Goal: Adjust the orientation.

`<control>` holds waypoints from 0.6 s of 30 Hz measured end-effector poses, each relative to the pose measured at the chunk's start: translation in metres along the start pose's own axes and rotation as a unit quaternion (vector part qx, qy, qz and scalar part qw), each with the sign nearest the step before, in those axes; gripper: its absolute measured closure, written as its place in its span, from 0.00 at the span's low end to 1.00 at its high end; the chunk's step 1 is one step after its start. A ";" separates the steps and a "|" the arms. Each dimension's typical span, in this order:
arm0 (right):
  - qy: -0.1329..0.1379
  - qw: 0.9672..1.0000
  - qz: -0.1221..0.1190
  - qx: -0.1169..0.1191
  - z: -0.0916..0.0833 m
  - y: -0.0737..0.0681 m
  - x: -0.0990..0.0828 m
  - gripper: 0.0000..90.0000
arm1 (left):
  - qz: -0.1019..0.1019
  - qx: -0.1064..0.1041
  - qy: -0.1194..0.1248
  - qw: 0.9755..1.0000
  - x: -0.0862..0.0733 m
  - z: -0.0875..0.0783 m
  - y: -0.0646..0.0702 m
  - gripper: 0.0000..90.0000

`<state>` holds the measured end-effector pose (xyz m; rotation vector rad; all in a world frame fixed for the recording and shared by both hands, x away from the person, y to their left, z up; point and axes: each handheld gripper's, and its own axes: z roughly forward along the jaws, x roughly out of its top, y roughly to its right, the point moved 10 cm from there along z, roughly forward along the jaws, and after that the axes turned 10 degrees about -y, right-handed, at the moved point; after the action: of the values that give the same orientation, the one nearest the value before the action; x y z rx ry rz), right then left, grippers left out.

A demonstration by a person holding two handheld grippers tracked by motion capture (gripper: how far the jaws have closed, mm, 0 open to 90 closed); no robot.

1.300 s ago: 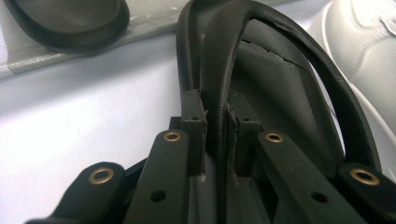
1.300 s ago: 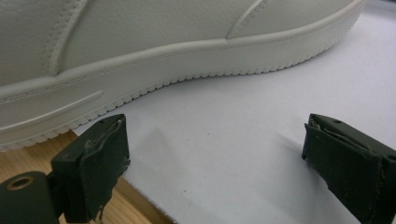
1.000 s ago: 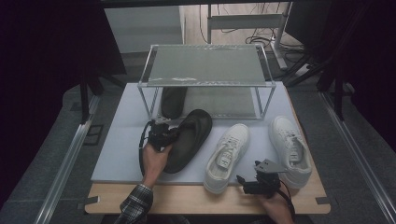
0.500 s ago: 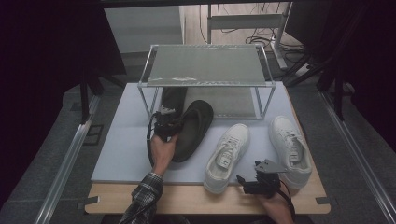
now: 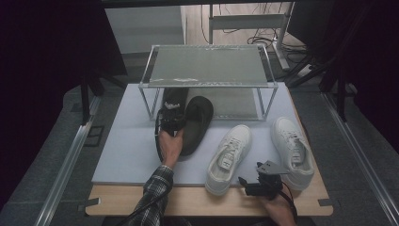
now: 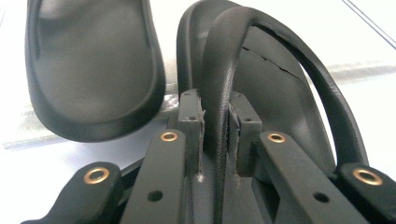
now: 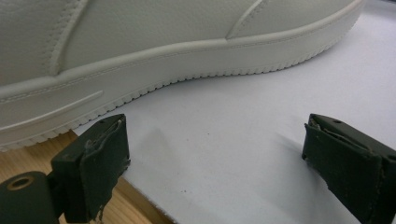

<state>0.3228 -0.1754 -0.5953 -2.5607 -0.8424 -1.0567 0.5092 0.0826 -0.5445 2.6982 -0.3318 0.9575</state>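
Note:
My left gripper [image 5: 170, 118] [image 6: 217, 112] is shut on the arched strap [image 6: 219, 65] of a black sandal [image 5: 196, 123]. That sandal lies angled on the white mat, with its toe at the front of the metal rack [image 5: 207, 66]. A second black sandal [image 5: 174, 96] [image 6: 93, 70] sits just ahead and left of it, under the rack's front edge. Two white sneakers [image 5: 230, 153] [image 5: 291, 146] lie on the mat at the right. Near the table's front edge my right gripper [image 5: 258, 186] [image 7: 217, 149] is open, holding nothing. A sneaker's sole [image 7: 163, 60] runs just ahead of it.
The white mat [image 5: 127, 141] covers most of the wooden table [image 5: 188, 200], whose bare strip runs along the front. The rack stands at the back of the mat on thin legs with a low space underneath. Dark floor and rails flank the table.
My left gripper has carried the black sandal forward and slightly right, from mid-mat up to the rack's front beside the other sandal. The right gripper has stayed put.

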 end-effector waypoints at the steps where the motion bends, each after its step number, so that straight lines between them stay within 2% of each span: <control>1: 0.000 1.000 0.000 0.000 0.000 0.000 0.000 0.09 | -0.003 -0.001 0.002 1.000 0.000 0.001 -0.001 0.87; 8: 0.000 1.000 0.000 0.000 0.000 0.000 0.000 0.09 | -0.030 -0.001 0.011 0.999 0.001 0.009 -0.008 0.87; 12: 0.000 1.000 0.000 0.000 0.000 0.000 0.000 0.09 | -0.034 0.000 0.013 0.999 0.000 0.012 -0.008 0.87; 18: 0.000 1.000 0.000 0.000 0.000 0.000 0.000 0.09 | -0.022 -0.011 0.003 1.000 -0.001 0.009 -0.007 0.79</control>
<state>0.3227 -0.1754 -0.5953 -2.5600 -0.8432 -1.0565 0.5159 0.0866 -0.5536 2.6704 -0.2783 0.9448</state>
